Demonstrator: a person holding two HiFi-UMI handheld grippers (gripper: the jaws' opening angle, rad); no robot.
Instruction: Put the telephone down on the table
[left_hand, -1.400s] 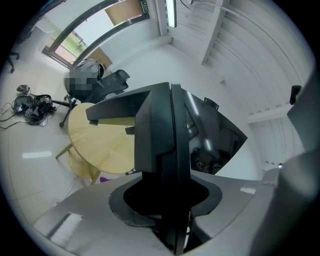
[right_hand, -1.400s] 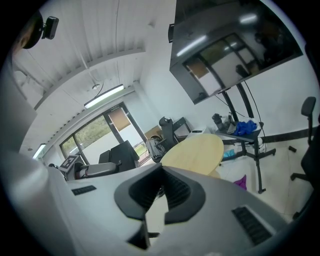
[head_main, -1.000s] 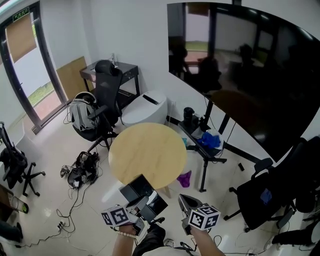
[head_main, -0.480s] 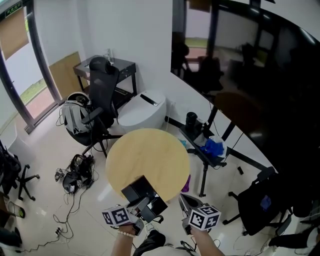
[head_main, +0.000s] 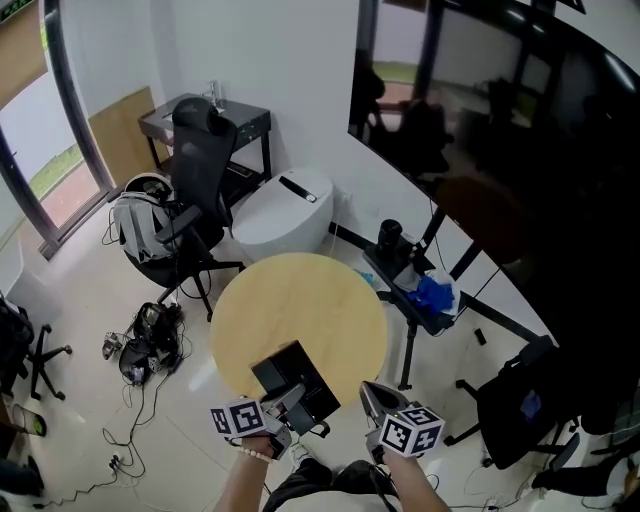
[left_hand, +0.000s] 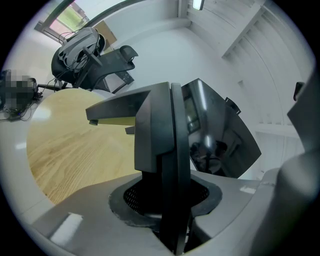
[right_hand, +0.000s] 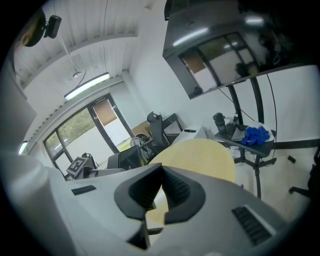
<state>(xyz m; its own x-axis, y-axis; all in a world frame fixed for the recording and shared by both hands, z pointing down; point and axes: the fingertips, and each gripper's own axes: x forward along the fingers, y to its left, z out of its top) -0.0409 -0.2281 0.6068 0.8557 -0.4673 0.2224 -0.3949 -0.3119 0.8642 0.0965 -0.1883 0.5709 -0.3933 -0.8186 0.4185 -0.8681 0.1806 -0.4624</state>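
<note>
Beside the round light-wood table (head_main: 300, 300), on its right, a black stand (head_main: 405, 285) carries a crumpled blue cloth (head_main: 432, 296). The glossy black angular desk telephone (head_main: 293, 375) is over the table's near edge, held edge-on with its reflective face turned right in the left gripper view. The left gripper (head_main: 285, 408) has its jaws clamped on the telephone's lower end (left_hand: 167, 150), one on each face. The right gripper (head_main: 372, 398), off the table's near right edge, has its jaws together with nothing between them (right_hand: 156, 192).
</note>
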